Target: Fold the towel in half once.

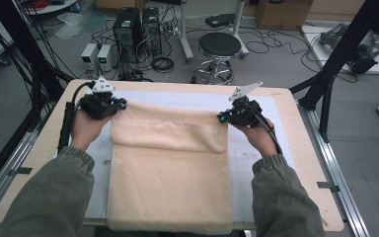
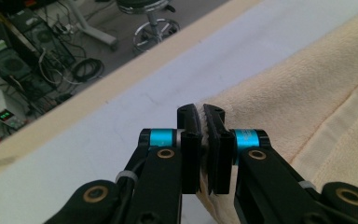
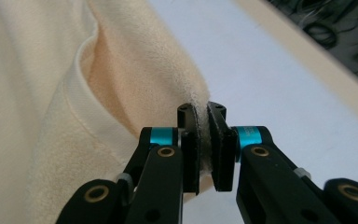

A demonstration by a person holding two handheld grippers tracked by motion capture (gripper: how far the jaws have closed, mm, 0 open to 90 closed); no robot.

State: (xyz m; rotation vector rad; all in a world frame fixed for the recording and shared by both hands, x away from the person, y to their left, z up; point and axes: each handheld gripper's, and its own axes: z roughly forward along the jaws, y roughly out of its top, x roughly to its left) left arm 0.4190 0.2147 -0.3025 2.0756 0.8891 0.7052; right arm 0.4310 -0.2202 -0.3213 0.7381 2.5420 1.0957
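Pinching one far corner of the cream towel [image 1: 170, 168] each, the left gripper [image 1: 109, 104] and the right gripper [image 1: 225, 116] have their black fingers [image 2: 189, 140] pressed tight on the cloth. The towel lies on the table [image 1: 296, 148] – its near end at the near edge, its far end folded over, near the far edge.

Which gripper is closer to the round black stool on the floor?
The right gripper is nearer. It grips the towel's far right corner, just below and right of the stool in the high view. The left gripper holds the far left corner, farther off to the stool's left.
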